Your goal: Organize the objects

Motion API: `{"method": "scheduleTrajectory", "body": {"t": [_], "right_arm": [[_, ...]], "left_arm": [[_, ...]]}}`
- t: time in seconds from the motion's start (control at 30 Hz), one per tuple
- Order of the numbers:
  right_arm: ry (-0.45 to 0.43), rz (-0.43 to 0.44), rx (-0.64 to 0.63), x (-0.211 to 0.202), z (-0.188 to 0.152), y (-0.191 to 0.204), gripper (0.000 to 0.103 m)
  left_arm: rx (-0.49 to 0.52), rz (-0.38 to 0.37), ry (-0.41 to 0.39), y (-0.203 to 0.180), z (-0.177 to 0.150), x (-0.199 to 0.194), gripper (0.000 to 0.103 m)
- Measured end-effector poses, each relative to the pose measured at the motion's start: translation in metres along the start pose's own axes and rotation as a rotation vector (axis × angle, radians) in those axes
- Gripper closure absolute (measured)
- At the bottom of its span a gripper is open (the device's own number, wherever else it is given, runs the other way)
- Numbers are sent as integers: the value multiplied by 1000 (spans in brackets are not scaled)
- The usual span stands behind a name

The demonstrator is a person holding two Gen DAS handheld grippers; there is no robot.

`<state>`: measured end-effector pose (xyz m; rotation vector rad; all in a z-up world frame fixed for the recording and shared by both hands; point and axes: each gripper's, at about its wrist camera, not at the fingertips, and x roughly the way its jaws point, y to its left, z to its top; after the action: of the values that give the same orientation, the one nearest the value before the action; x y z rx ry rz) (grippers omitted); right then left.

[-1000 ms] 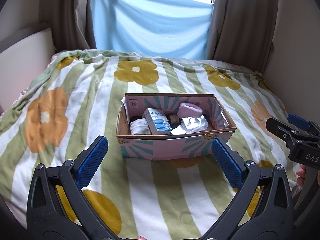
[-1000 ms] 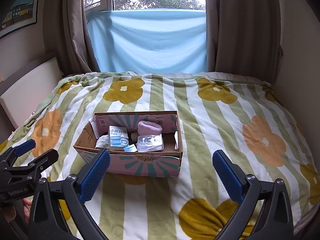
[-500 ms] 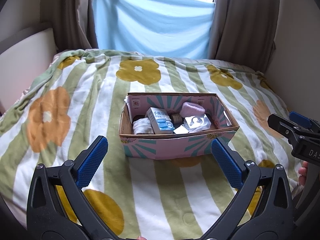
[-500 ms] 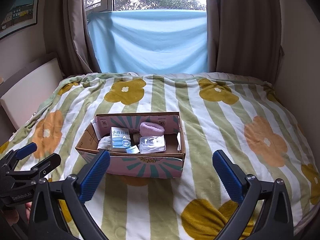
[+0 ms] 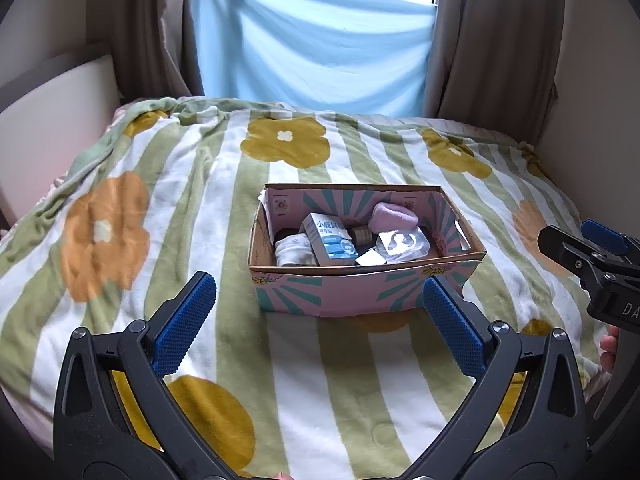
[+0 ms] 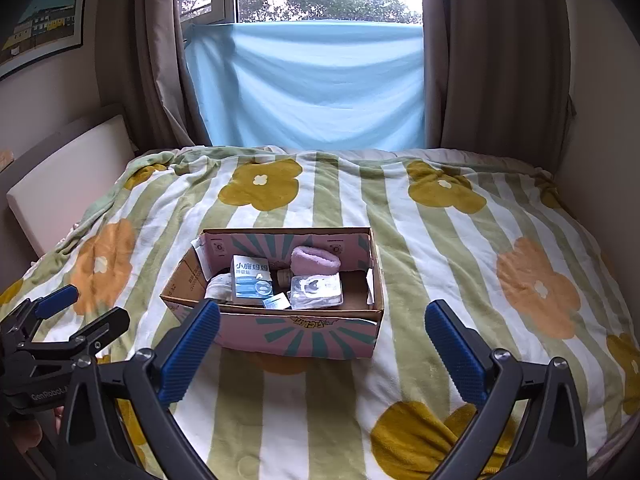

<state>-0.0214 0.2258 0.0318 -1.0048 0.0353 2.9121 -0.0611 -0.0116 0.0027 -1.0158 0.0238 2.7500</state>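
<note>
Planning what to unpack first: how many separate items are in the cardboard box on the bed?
6 visible in the cardboard box: rolled socks at left, blue-and-white carton, small sachet in front, brown bottle behind, purple cloth at back, clear blister pack at right. More may lie underneath.

My fingers (image 5: 184,322): matt black plastic, blue ribbed rubbery pads. Blanket (image 5: 192,200), lower frame: soft fleecy cloth. Box (image 5: 360,292), centre: printed cardboard, raw brown inside. Blister pack (image 5: 404,242): glossy clear plastic. Purple cloth (image 5: 394,216): fuzzy. Blue sheet (image 6: 312,88), top: smooth fabric.
</note>
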Motion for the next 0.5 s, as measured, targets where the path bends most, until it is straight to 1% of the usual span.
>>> {"method": "scheduleTrajectory", "body": {"t": [0.5], "right_arm": [[2, 3, -2, 0, 0, 1, 1]], "left_arm": [[-2, 17, -4, 7, 1, -6, 0]]}}
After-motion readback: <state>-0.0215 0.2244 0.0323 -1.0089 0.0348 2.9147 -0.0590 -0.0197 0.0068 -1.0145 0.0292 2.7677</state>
